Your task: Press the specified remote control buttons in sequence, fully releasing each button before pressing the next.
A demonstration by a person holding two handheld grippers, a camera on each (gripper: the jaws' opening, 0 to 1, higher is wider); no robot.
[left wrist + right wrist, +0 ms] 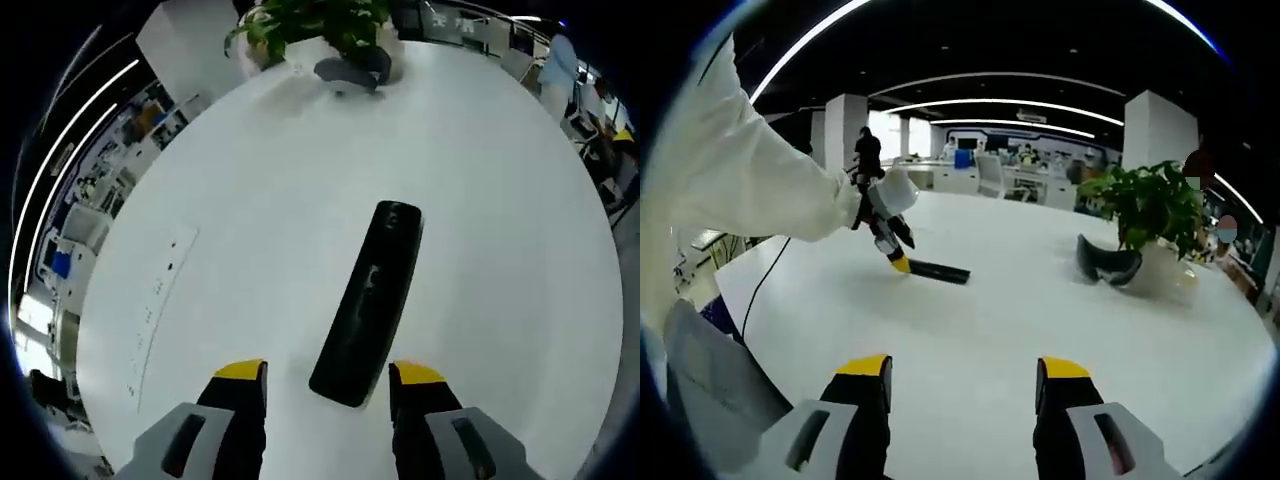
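A black remote control [367,303] is seen lying flat on the white worktop [250,230], its near end between the spread, empty jaws of the left hand-held gripper [328,378]. In the right gripper view, that left hand-held gripper [896,258] is poised at the remote's end, while the right hand-held gripper [965,380] is held well back, released and grasping nothing. A potted plant [1148,205] and a dark headset [1106,262] are placed beyond. No button press is judged underway; the sequence appears left to do
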